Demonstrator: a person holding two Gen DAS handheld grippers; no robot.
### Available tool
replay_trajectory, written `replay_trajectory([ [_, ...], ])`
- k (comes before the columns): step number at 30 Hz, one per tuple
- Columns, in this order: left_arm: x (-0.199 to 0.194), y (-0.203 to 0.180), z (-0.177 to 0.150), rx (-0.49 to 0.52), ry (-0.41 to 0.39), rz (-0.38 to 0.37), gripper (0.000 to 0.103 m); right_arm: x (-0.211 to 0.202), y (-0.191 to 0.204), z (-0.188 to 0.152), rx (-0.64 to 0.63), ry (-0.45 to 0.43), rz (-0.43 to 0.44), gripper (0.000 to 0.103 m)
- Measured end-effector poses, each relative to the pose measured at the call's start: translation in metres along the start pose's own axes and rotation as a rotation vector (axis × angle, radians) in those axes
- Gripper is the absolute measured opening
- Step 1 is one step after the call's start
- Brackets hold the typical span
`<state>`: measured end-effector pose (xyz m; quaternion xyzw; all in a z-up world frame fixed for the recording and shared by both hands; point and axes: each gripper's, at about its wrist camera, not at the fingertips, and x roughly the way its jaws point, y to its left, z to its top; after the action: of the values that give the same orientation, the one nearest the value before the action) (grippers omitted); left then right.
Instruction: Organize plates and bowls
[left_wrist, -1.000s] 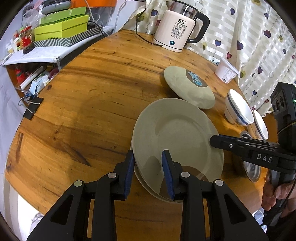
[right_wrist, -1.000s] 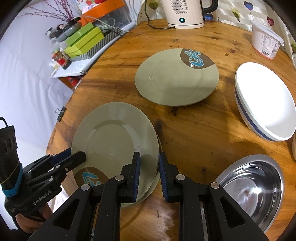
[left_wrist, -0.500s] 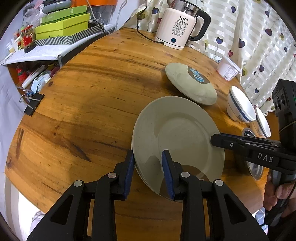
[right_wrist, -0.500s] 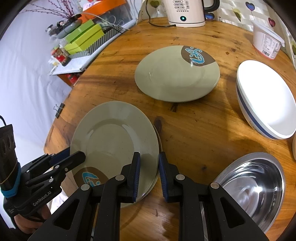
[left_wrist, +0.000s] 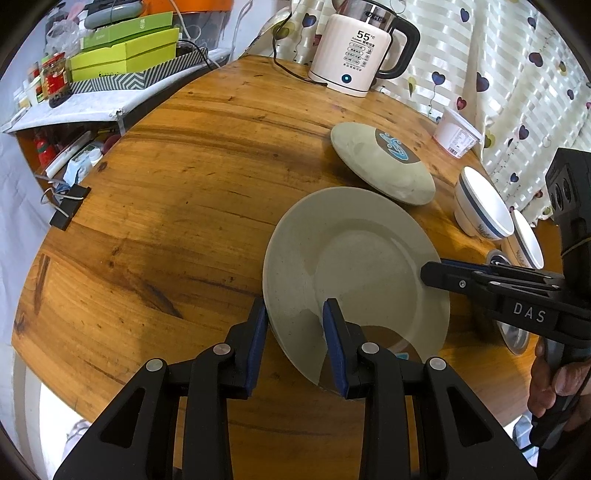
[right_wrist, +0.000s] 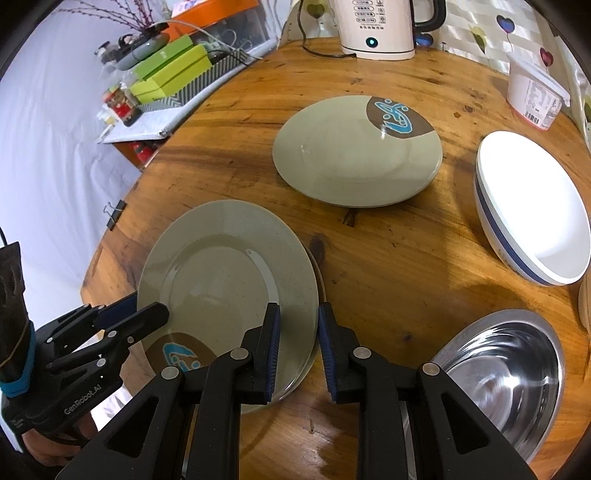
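So in the left wrist view, the grey plate (left_wrist: 354, 266) is straddled at its 7 o'clock rim by the left gripper (left_wrist: 293, 325), jaws narrow, contact unclear. In the right wrist view, its 5 o'clock rim is straddled by the right gripper (right_wrist: 297, 332), pads barely apart; the plate is tilted over another plate (right_wrist: 314, 354) on the table (right_wrist: 388, 258).

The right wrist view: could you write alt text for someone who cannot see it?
Two handheld grippers straddle opposite rims of a green plate on a round wooden table, the right gripper near, the left gripper at left. Behind lie a second green plate, a white bowl, a steel bowl and a kettle.
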<state>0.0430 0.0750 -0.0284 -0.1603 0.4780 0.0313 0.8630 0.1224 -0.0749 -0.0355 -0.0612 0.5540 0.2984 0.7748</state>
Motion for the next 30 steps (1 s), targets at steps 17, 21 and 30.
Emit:
replay_trajectory([
  [17,-0.003,0.008,0.0,-0.014,-0.034,-0.02,0.033,-0.005,-0.002,-0.005,-0.003,-0.033,0.009,0.022],
  [21,-0.008,0.008,0.003,-0.012,-0.054,-0.024,0.034,-0.015,-0.004,-0.008,0.008,-0.07,0.029,0.022],
  [30,-0.011,0.005,0.012,0.01,-0.075,-0.03,0.034,-0.036,-0.013,-0.015,0.033,-0.127,0.046,0.039],
])
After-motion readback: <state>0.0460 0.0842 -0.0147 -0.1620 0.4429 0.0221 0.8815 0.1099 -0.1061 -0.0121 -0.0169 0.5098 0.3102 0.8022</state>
